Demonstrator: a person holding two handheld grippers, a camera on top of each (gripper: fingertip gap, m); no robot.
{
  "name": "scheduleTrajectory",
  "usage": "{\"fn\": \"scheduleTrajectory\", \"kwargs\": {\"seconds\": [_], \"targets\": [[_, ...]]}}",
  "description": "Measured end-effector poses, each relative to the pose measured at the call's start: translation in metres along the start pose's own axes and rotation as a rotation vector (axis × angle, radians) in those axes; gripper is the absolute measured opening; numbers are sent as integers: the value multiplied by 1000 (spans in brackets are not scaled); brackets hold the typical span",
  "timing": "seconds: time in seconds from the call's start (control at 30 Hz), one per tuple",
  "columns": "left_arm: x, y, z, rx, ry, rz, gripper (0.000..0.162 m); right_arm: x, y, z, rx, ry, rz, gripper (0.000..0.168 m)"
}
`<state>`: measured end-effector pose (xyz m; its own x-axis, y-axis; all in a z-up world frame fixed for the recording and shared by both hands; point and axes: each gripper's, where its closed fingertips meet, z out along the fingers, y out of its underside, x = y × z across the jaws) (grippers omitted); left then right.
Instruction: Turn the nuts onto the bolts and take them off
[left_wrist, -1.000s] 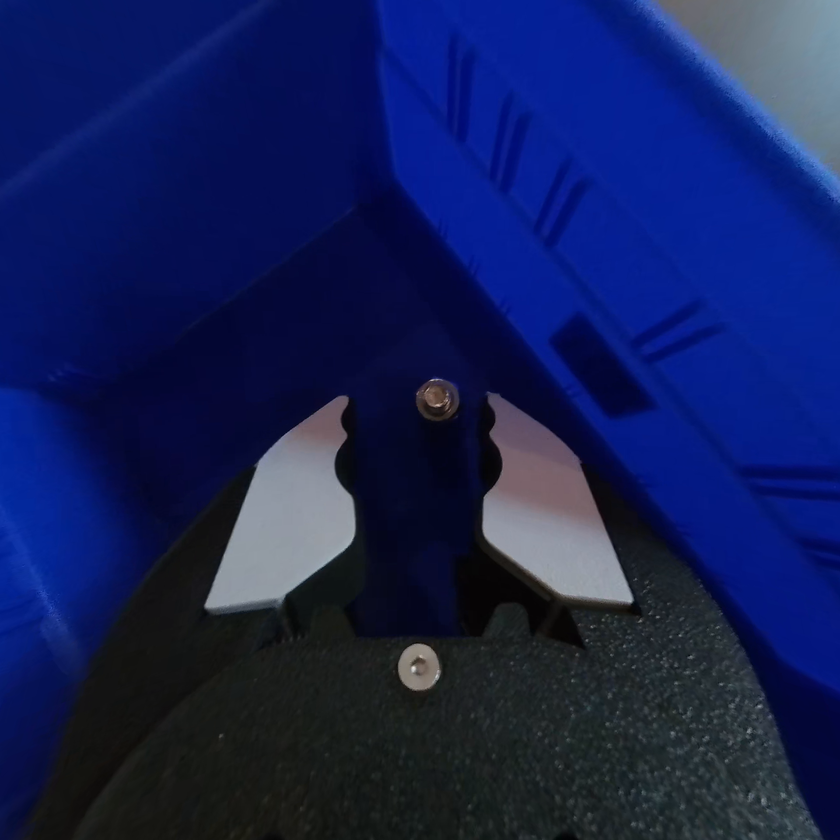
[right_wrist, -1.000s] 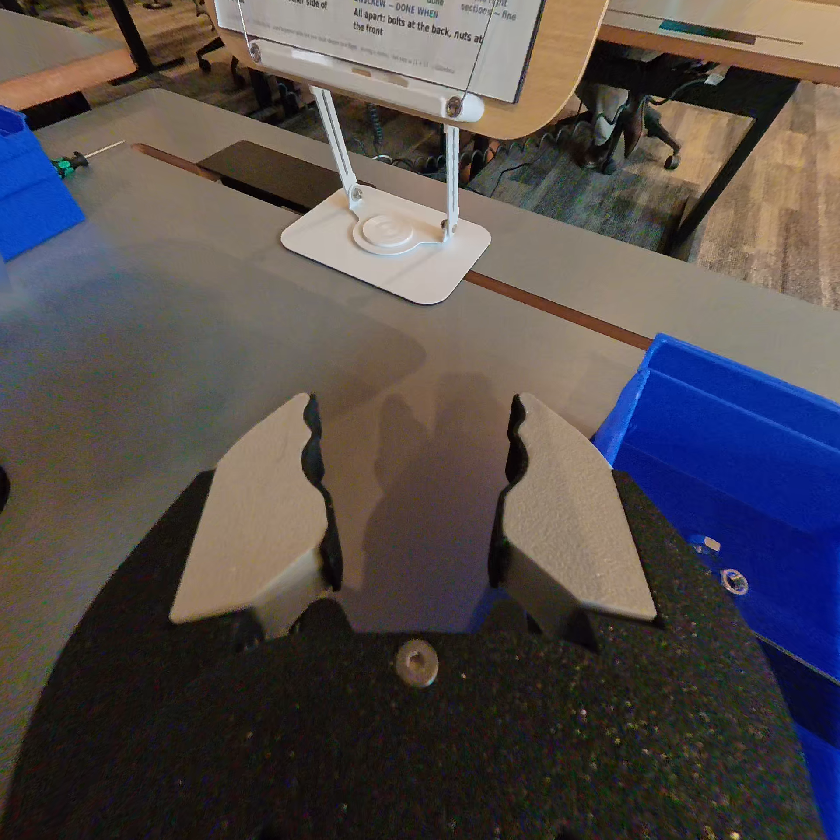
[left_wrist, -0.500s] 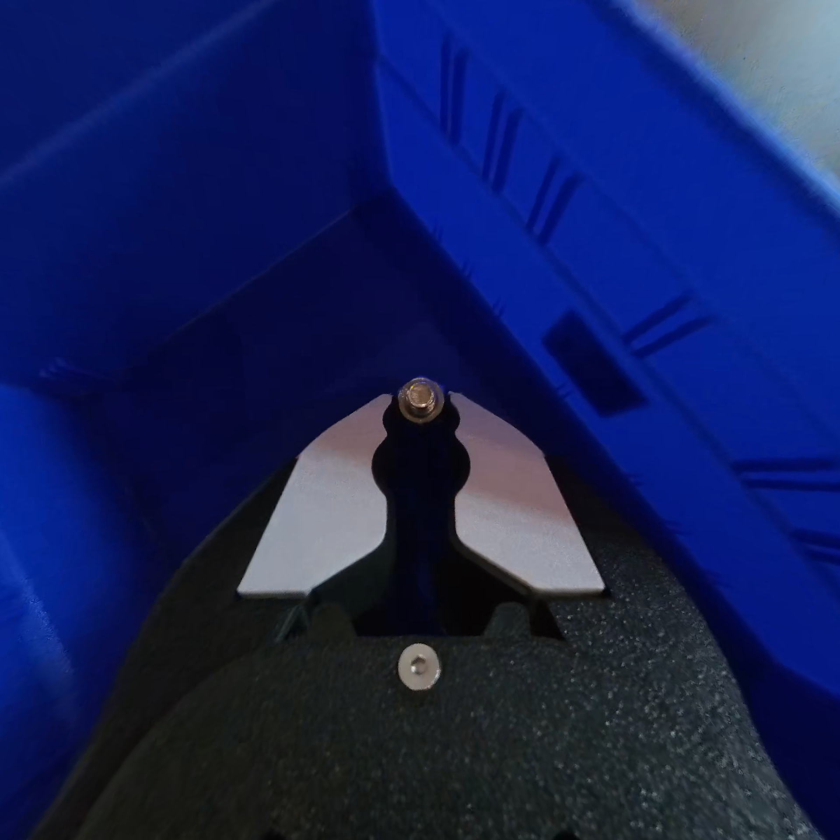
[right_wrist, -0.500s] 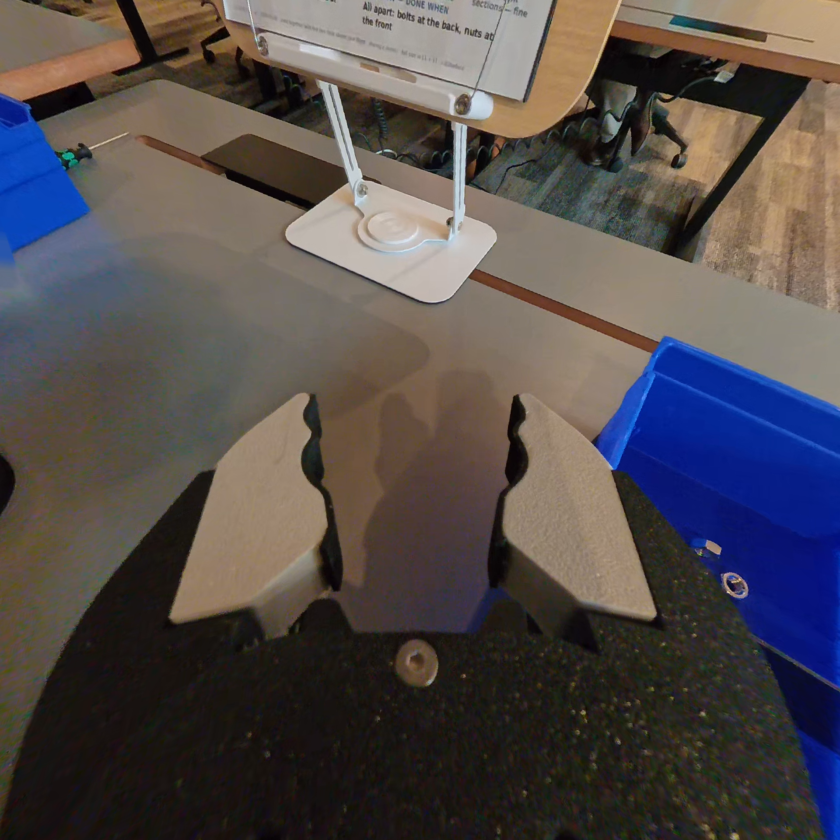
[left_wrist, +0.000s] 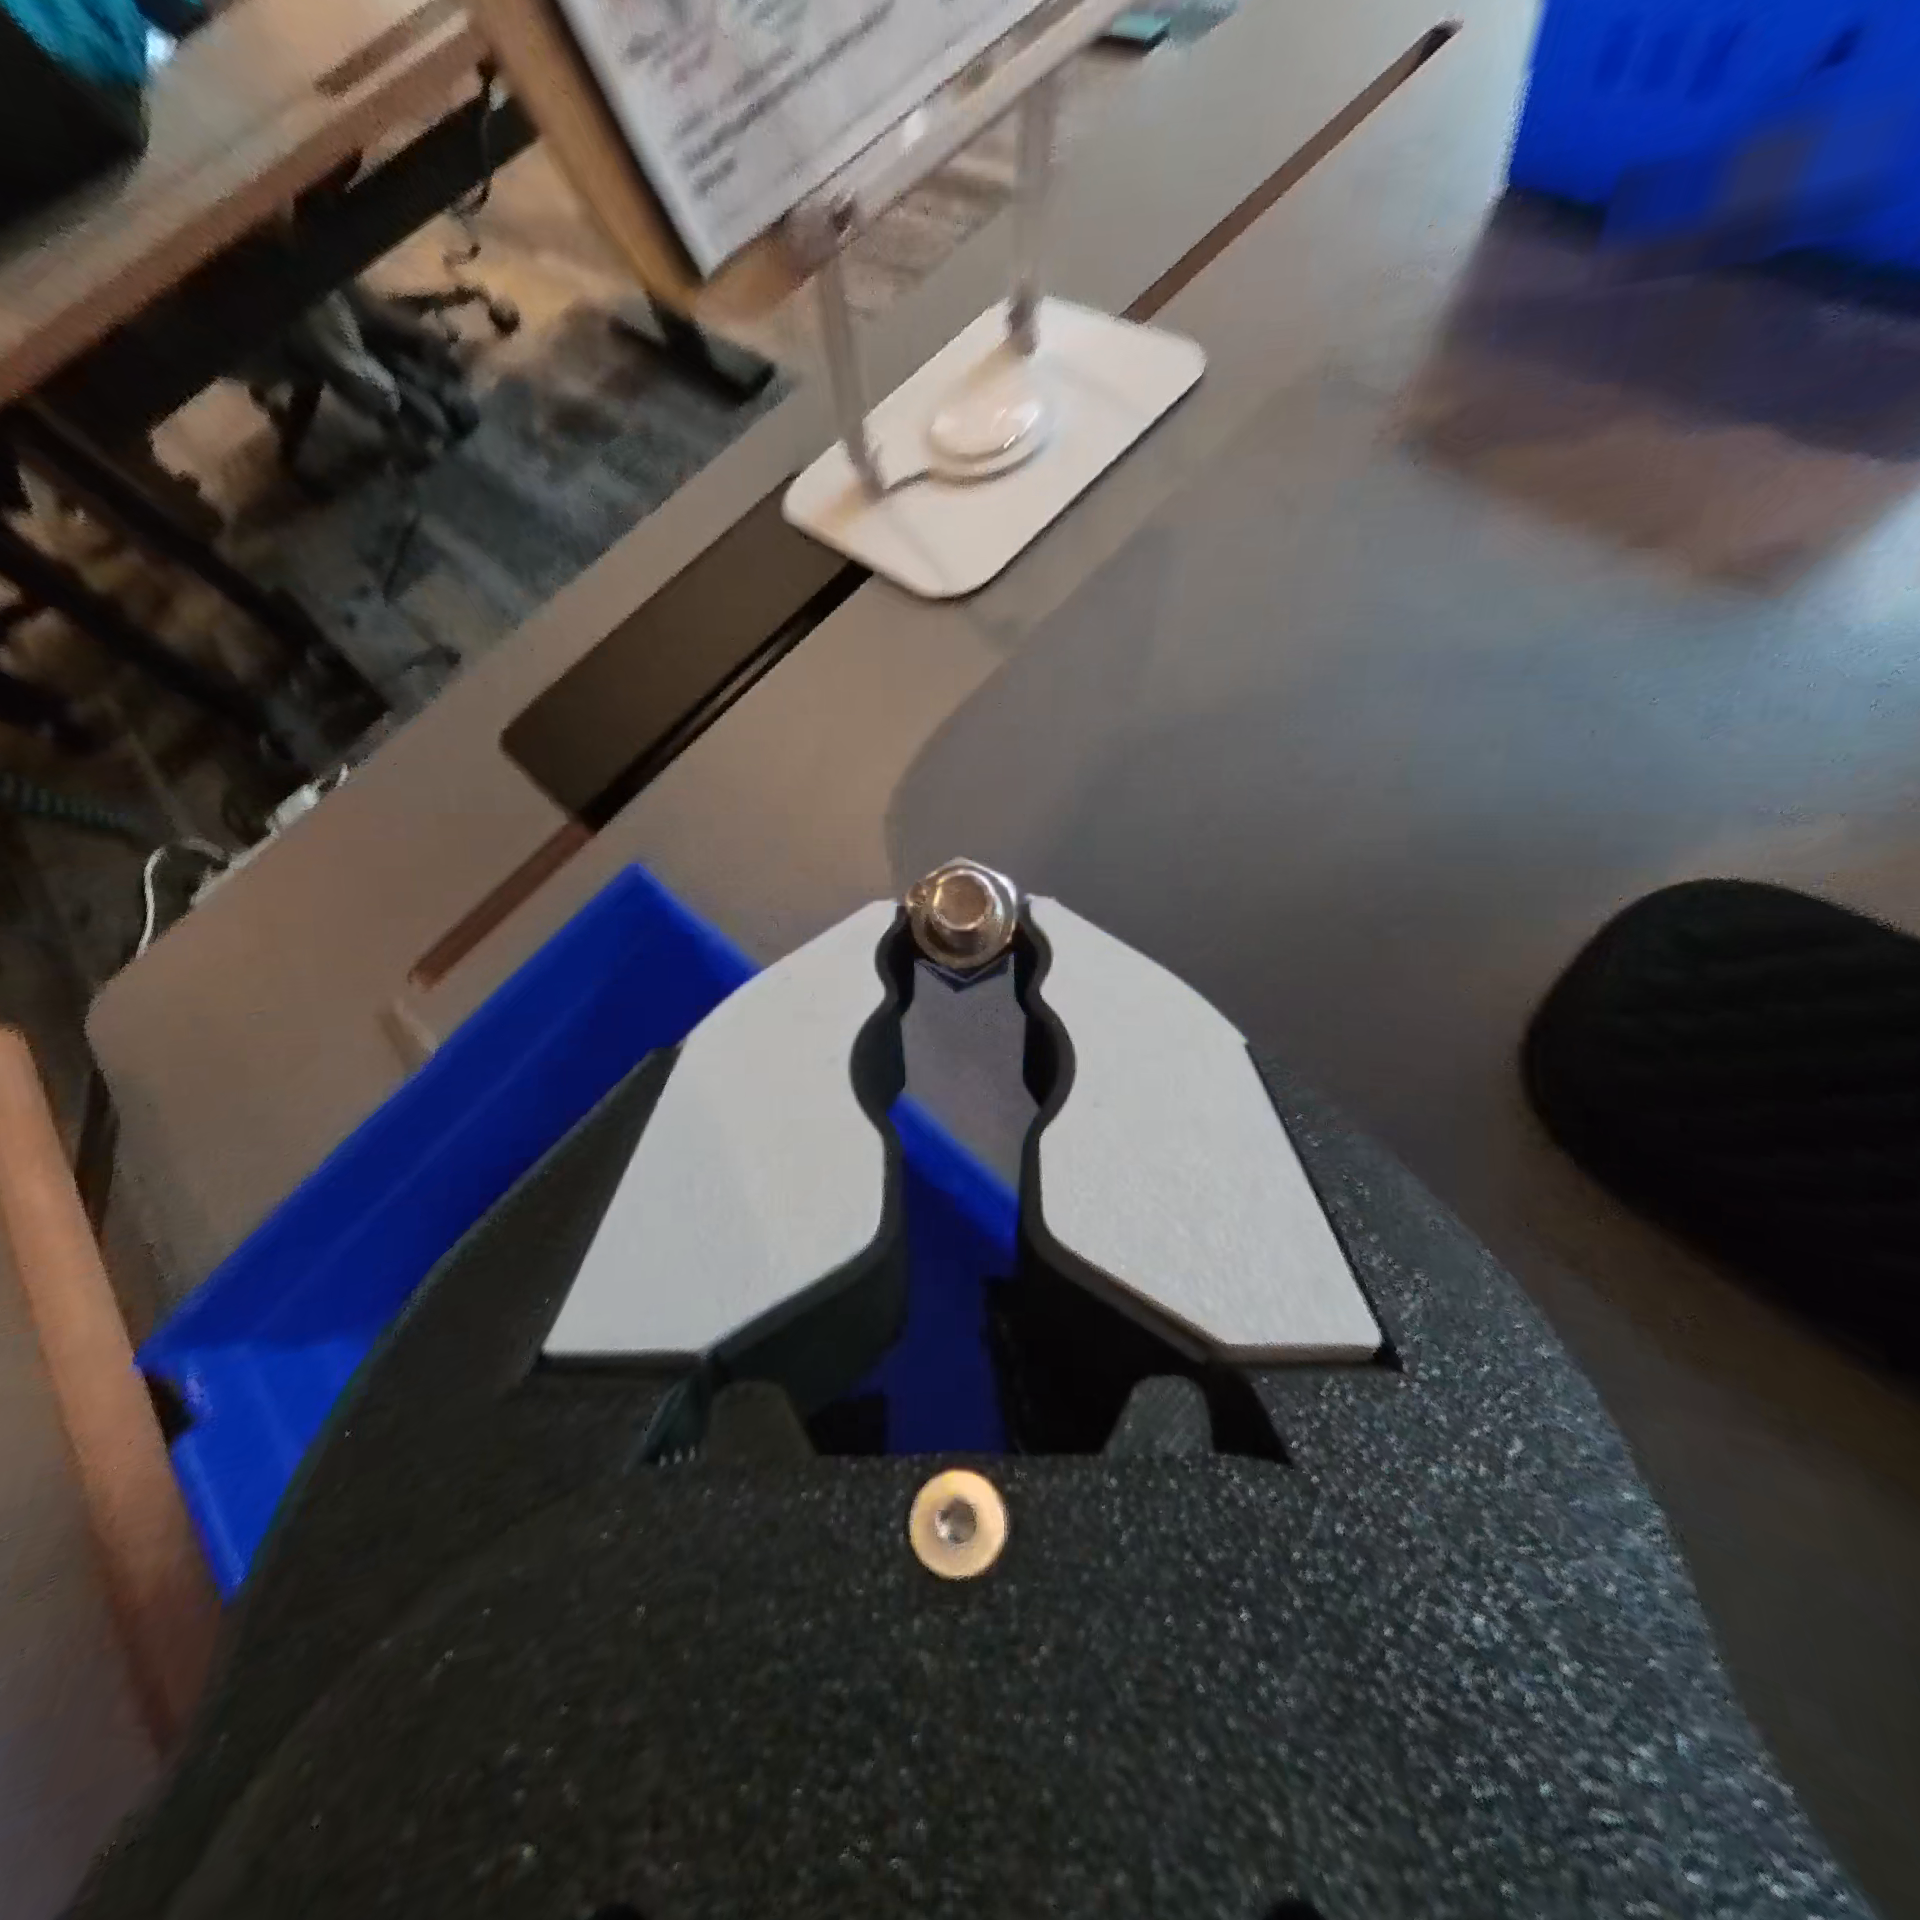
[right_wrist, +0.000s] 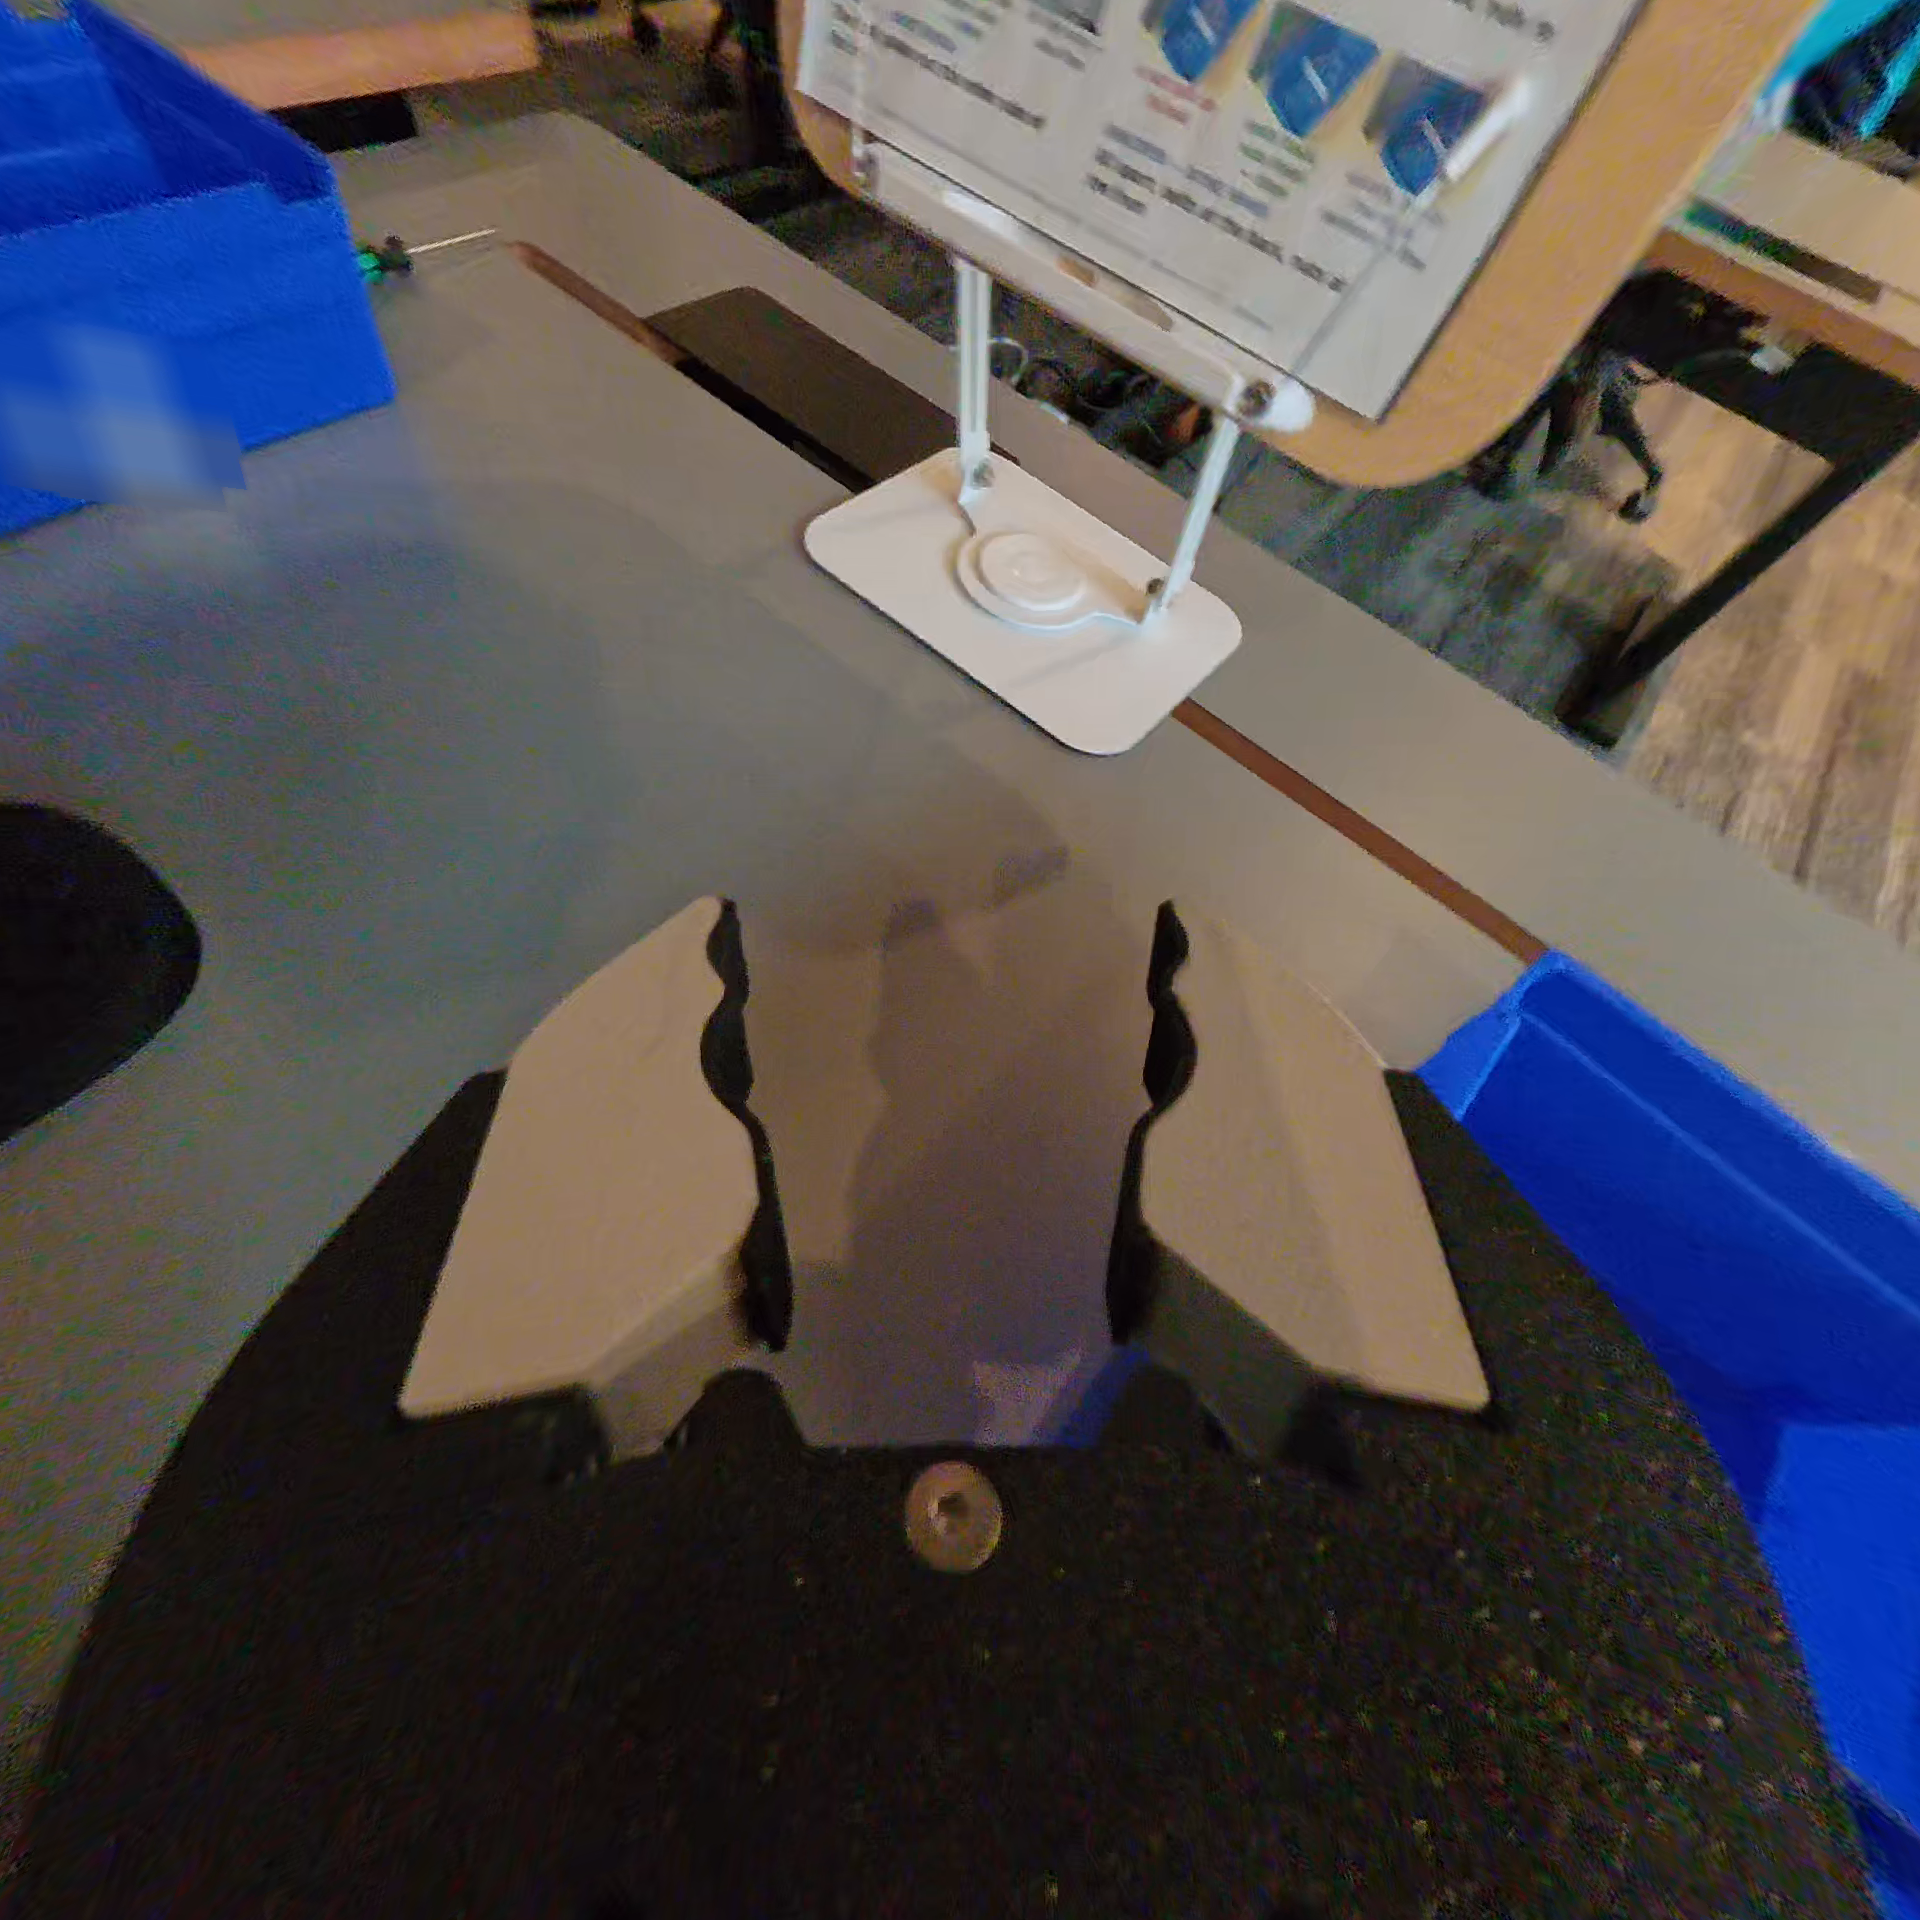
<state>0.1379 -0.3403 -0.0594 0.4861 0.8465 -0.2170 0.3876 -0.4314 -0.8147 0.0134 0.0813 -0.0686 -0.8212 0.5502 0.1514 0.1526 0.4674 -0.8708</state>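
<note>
My left gripper (left_wrist: 961, 925) is shut on a silver bolt with a nut on it (left_wrist: 958, 922), pinched at the fingertips and pointing towards the camera. It holds the bolt in the air above the grey table, just past the rim of a blue bin (left_wrist: 436, 1174). My right gripper (right_wrist: 945, 925) is open and empty, low over the grey table (right_wrist: 520, 727). A second blue bin (right_wrist: 1704, 1226) stands just to its right; its contents do not show now. The other gripper's black body shows at the edge of each view (left_wrist: 1745, 1122) (right_wrist: 73, 956).
A white stand (right_wrist: 1029, 603) holding an instruction sheet on a wooden board (right_wrist: 1247, 156) stands at the table's back edge, also in the left wrist view (left_wrist: 997, 457). A dark slot (right_wrist: 790, 384) runs along the back. A small green-handled screwdriver (right_wrist: 400, 252) lies far left beside a blue bin (right_wrist: 177, 270). Some 45 cm of space lies between my two pairs of fingers.
My left gripper closed on the bolt inside the blue bin, then lifted it out and swung towards the table's middle. My right gripper stayed open and tilted up slightly.
</note>
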Motion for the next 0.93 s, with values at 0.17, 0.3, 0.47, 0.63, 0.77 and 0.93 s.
{"fn": "scheduleTrajectory", "kwargs": {"seconds": [0.17, 0.3, 0.47, 0.63, 0.77, 0.93], "targets": [[61, -40, 8, 43, 124, 102, 18, -29, -29, -7, 13, -118, -148, 72], [112, -57, 18, 60, 249, 179, 18, -53, -51, -10, 16, -218, -270, 70], [178, -69, 23, 50, 448, 272, 18, -106, -70, -17, 4, -431, -565, 69], [227, -77, 24, 40, 629, 331, 19, -173, -81, -36, 71, -731, -950, 59], [259, -82, 22, 29, 735, 380, 19, -216, -86, -55, 98, -992, -1190, 44], [282, -89, 20, 21, 798, 425, 19, -244, -91, -55, 40, -1156, -1338, 28]]}}
